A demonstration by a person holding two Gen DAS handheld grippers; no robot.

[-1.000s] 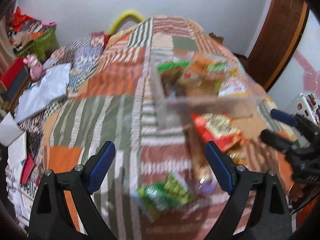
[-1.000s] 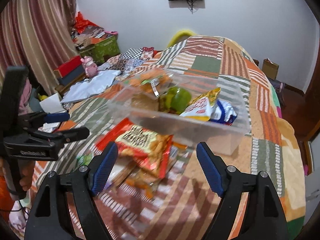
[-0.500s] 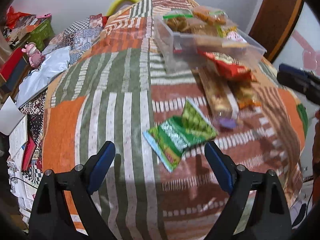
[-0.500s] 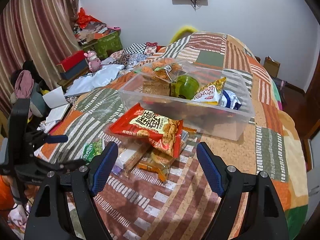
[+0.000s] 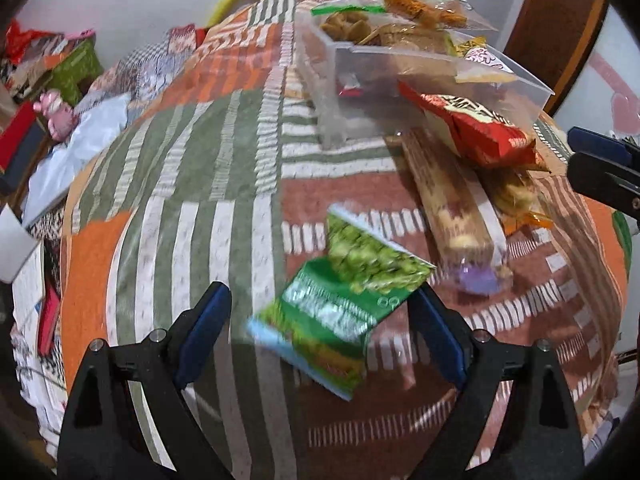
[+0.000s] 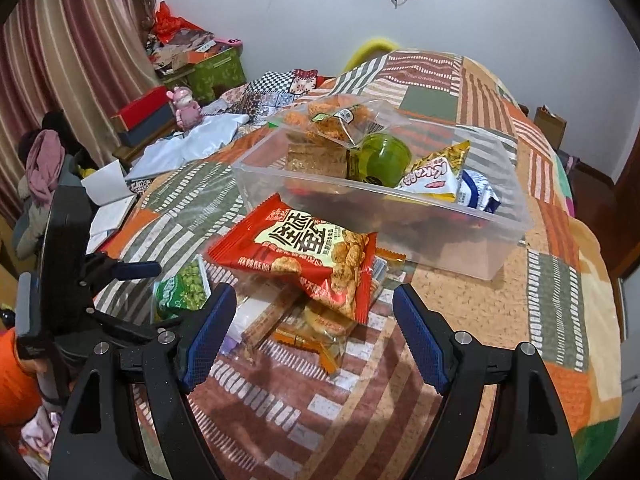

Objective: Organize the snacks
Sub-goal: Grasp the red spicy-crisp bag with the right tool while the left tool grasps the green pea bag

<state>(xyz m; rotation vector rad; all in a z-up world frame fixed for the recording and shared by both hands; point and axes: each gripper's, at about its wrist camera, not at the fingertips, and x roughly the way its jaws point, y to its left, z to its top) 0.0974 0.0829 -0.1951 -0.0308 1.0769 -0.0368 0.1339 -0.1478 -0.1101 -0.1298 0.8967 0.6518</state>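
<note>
Bedspread nearer: left gripper (image 5: 320,336) lowered over green packet (image 5: 344,304).

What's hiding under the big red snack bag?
Under the red bag lie a long clear cookie pack and orange-wrapped snacks. Whatever sits beneath its middle is covered.

Even indoor light, moderately bright, left wrist view motion-blurred, worst on green snack packet (image 5: 344,312) at 6 o'clock, right wrist view sharp, soft shadows on bedspread (image 6: 360,420), heavy fisheye bending, dark corner vignette.
</note>
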